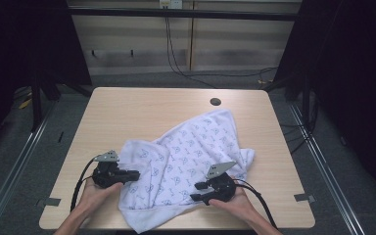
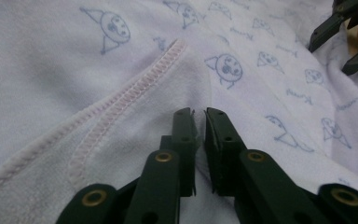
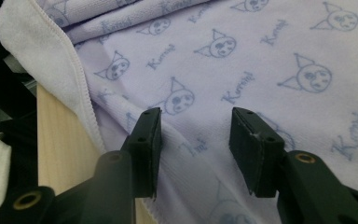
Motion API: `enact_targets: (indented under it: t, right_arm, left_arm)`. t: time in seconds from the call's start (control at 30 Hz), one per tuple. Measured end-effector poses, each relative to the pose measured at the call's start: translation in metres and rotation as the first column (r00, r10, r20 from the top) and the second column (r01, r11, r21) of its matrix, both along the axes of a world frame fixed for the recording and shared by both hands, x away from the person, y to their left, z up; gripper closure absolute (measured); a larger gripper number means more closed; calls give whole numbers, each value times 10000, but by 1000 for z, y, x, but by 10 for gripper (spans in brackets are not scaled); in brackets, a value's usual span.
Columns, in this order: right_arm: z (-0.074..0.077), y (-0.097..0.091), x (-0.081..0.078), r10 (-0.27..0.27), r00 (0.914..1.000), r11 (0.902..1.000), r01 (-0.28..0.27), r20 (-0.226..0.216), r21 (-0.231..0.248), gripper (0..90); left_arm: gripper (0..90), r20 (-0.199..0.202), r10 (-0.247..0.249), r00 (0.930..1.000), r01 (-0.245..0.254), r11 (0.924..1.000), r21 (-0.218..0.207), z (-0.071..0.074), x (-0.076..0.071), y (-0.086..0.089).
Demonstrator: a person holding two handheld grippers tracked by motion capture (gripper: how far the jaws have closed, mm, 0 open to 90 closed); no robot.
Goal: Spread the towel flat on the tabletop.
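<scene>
In the high view, the white terry towel printed with blue cat faces [image 1: 186, 161] lies crumpled from the pale wooden table's [image 1: 127, 112] centre toward six o'clock, its corner overhanging, so a pull could drag it off. In the left gripper view, the left gripper [image 2: 199, 122] has its jaws nearly closed; whether cloth sits between them I cannot tell, and a thin pinch might slip. In the right gripper view, the right gripper [image 3: 195, 126] stands spread over a towel ridge, the hem at nine o'clock; the fold's underside is hidden.
</scene>
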State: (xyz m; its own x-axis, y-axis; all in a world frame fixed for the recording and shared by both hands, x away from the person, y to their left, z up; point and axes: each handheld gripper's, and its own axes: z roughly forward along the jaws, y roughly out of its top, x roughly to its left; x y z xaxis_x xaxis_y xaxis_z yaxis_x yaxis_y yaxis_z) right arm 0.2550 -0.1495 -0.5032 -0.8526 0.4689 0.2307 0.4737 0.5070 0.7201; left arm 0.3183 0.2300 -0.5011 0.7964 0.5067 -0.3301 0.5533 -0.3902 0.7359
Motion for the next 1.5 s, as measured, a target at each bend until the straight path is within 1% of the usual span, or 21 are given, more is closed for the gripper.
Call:
enact_targets:
  t: [0.07,0.13,0.17,0.27,0.33,0.47,0.53,0.57,0.67,0.73,0.8,0.9,1.0,1.1,1.17,1.23,1.3,1.33,1.37,1.43,1.5]
  right_arm:
    - [0,0,-2,-88,9996,9999,92,272,-138,639]
    - [-1,0,-2,-130,9994,9996,138,334,-245,813]
    - [0,0,-2,-106,9996,9996,112,252,-242,834]
    - [0,-4,2,-48,10000,9998,47,-27,-204,858]
    - [1,-7,4,-60,9999,9996,58,-84,-261,860]
    - [2,-32,17,-746,9972,9961,742,-71,-467,862]
    - [2,-60,30,-1464,9892,9877,1457,-96,-561,861]
    - [2,-60,30,-1464,9892,9877,1457,-96,-561,861]
    - [1,-85,44,-2159,9761,9756,2147,-239,-449,860]
    - [1,-95,53,-2427,9700,9689,2418,-125,-527,859]
    - [1,-102,67,-2951,9554,9528,2953,138,-705,859]
    - [1,-108,85,-3543,9335,9296,3580,554,-875,856]
    - [0,-108,95,-4001,9146,9122,4036,582,-714,811]
    - [7,-106,91,-4105,9094,9094,4137,667,-430,698]
    - [18,-105,84,-4199,9054,9076,4192,621,248,632]
    - [26,-100,76,-4010,9150,9151,3979,449,655,613]
    - [30,-88,65,-3485,9364,9347,3440,402,896,611]
    - [31,-76,57,-3048,9522,9482,3014,192,1008,619]
    - [30,-69,52,-2732,9619,9573,2708,102,1011,633]
    - [28,-43,39,-1948,9804,9745,1968,-282,1083,658]
    - [27,-22,31,-1316,9904,9844,1355,-414,1125,679]
  left_arm:
    - [739,195,174,9997,-169,9995,-259,3,5,2]
    - [649,405,705,9967,-675,9952,-704,8,13,6]
    - [633,372,1220,9918,-1182,9887,-926,8,18,12]
    - [590,363,1519,9877,-1490,9862,-717,6,19,17]
    - [589,328,1774,9836,-1742,9811,-841,7,19,22]
    - [626,401,2004,9789,-1971,9776,-742,6,20,24]
    - [676,384,1859,9818,-1838,9815,-534,3,22,20]
    - [676,361,1692,9849,-1678,9851,-385,1,22,17]
    - [694,546,1653,9847,-1659,9861,75,-4,28,6]
    - [669,523,1540,9867,-1547,9879,106,-4,33,-3]
    - [646,565,1319,9896,-1320,9912,-15,-4,33,-13]
    - [621,712,685,9951,-719,9964,457,-6,29,-27]
    - [636,989,449,9941,-521,9960,719,-7,24,-35]
    - [712,1138,12,9935,-121,9954,953,-8,18,-41]
    - [832,1315,-72,9913,-79,9934,1141,-7,14,-43]
    - [862,1082,-210,9939,80,9928,1196,-6,8,-43]
    - [868,726,-393,9966,308,9929,1150,-4,0,-42]
    - [868,603,-477,9970,405,9924,1160,-3,-4,-42]
    - [868,453,-566,9974,511,9921,1145,-3,-10,-42]
    - [866,185,-900,9958,871,9890,1192,-1,-22,-40]
    - [866,188,-1137,9933,1103,9851,1319,1,-34,-40]
